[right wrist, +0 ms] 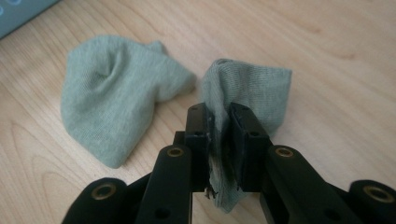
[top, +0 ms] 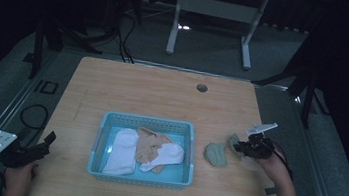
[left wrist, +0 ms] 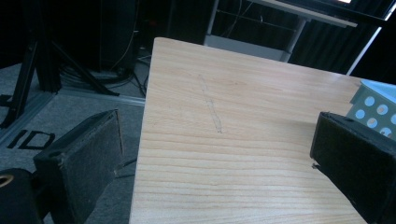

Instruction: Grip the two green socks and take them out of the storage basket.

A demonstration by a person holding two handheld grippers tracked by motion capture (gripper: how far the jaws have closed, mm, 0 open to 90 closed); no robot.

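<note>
The wooden table [top: 163, 94] occupies the centre of the high view. A light blue perforated basket [top: 146, 123] sits at lower centre of the frame; inside it lie a white sock [top: 123, 151] at left, a tan sock [top: 151, 142] in the middle and a second white sock [top: 165, 156] at right, overlapping the tan one.

The grey-green sock [top: 217, 154] lies on the bare table just right of the basket. In the right gripper view it fills the upper half of the frame: its larger part [right wrist: 114, 100] rests flat at left, while the end at centre [right wrist: 247, 91] is raised and folded.

The right hand-held gripper [right wrist: 223, 135] is clenched on that raised end, fabric pinched between both jaws. In the high view it sits at right of centre [top: 252, 146], touching the sock.

The left hand-held gripper [top: 30, 151] is at the lower left of the high view, at the table's edge, well apart from the basket. Its jaws stand wide apart, holding nothing; the left gripper view shows bare table between them and a basket corner [left wrist: 373, 100] at right.
</note>
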